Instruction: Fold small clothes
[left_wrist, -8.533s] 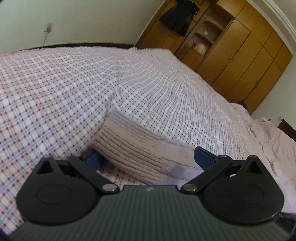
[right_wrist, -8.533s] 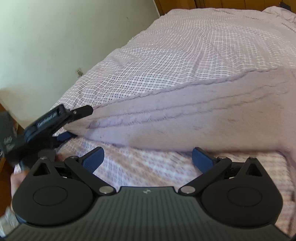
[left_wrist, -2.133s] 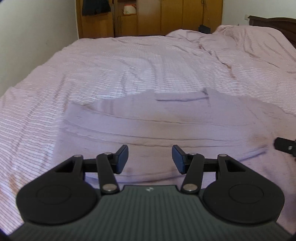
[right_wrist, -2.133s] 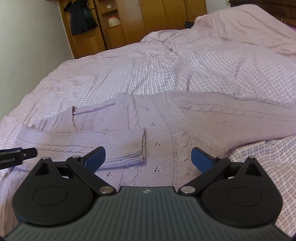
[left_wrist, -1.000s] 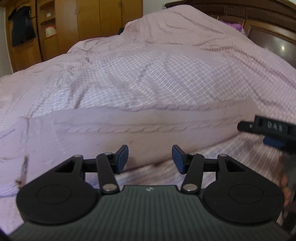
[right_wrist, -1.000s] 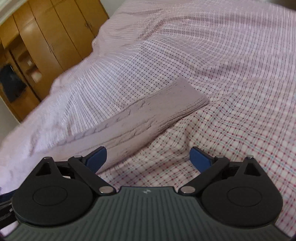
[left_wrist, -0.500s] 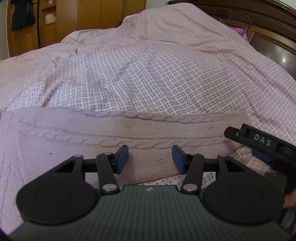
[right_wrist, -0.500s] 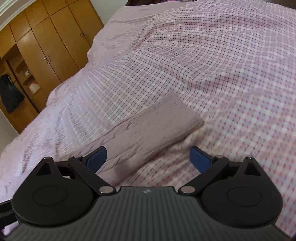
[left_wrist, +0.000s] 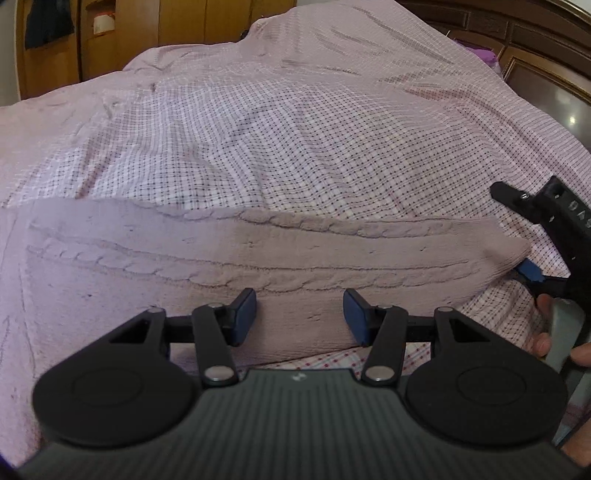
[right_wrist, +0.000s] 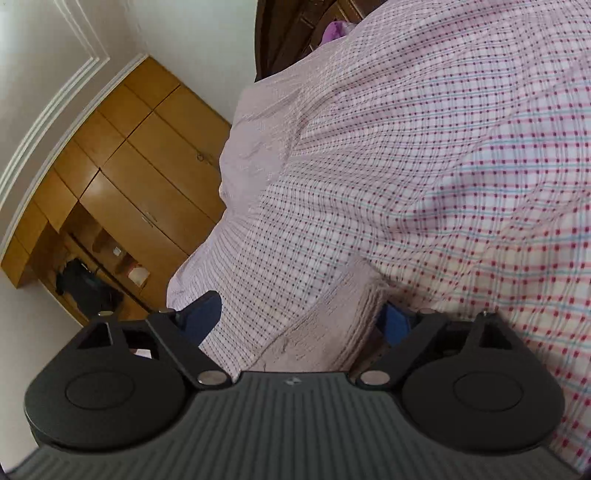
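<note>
Knit sleeve (left_wrist: 277, 258) lying crosswise on bed (left_wrist: 295, 147); cuff end between open, just-closing right gripper (right_wrist: 303, 321) fingers. Left gripper (left_wrist: 299, 314) open at mid-sleeve, nothing gripped.

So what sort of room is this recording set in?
Most likely a home bedroom: a wide bed under a checked sheet, wooden wardrobes along the wall, and a dark carved headboard.

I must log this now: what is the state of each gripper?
Left gripper: open, above the sweater sleeve, holding nothing.
Right gripper: open, jaws just closing around the sleeve cuff, not yet gripping.
</note>
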